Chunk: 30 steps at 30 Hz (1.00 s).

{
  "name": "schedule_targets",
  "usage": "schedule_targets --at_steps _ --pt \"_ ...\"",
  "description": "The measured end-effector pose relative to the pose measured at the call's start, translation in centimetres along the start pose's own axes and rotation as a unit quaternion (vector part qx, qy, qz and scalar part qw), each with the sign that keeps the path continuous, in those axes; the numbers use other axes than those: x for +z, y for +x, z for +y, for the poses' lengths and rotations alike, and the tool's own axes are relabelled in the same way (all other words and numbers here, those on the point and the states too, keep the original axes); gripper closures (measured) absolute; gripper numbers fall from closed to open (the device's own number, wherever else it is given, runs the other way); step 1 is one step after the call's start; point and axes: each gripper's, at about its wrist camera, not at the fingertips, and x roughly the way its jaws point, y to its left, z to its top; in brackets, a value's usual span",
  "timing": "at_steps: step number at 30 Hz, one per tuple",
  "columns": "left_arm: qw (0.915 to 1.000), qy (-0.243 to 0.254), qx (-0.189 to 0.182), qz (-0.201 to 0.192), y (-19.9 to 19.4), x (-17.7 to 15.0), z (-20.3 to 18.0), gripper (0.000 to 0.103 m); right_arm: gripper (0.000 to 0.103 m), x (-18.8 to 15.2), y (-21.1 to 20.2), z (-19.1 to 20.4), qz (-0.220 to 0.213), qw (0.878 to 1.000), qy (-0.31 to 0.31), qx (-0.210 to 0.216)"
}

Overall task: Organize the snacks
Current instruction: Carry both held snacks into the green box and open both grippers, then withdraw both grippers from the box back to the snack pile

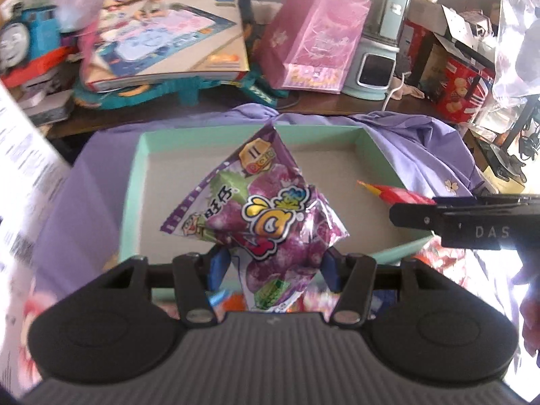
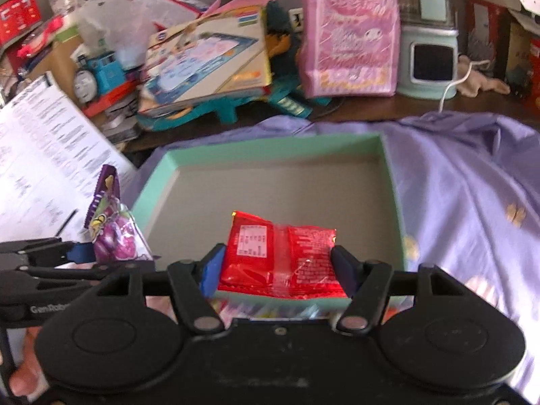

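Observation:
My left gripper (image 1: 275, 265) is shut on a purple snack bag (image 1: 266, 209) and holds it above the near edge of a mint-green box (image 1: 135, 182) with a grey floor. My right gripper (image 2: 276, 265) is shut on a red snack packet (image 2: 280, 253), held over the near rim of the same box (image 2: 152, 195). In the right wrist view the purple bag (image 2: 111, 233) and the left gripper (image 2: 81, 253) show at the left. In the left wrist view the red packet (image 1: 395, 194) and part of the right gripper (image 1: 472, 219) show at the right.
The box sits on a lilac cloth (image 2: 472, 195). Loose snack packets (image 2: 270, 310) lie in front of the box. Behind stand a toy box (image 2: 209, 64), a pink gift bag (image 2: 351, 33), a mint appliance (image 2: 432, 54) and a toy train (image 2: 98, 74). Printed sheets (image 2: 44, 155) lie at left.

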Motion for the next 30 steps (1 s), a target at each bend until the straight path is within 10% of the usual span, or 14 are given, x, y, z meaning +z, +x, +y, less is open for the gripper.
schedule_targets --at_steps 17,23,30 --pt "0.9952 0.034 -0.034 0.086 18.9 9.2 -1.6 0.047 0.036 9.2 14.6 -5.5 0.002 0.998 0.02 -0.055" --pt "0.9973 0.029 0.004 0.067 19.8 9.7 -2.2 0.013 0.0 9.8 14.9 -6.4 -0.019 0.998 0.035 -0.054" --pt "0.9978 0.021 0.019 0.059 17.5 9.5 -1.9 0.002 0.0 9.0 12.8 -5.7 -0.024 0.998 0.029 -0.058"
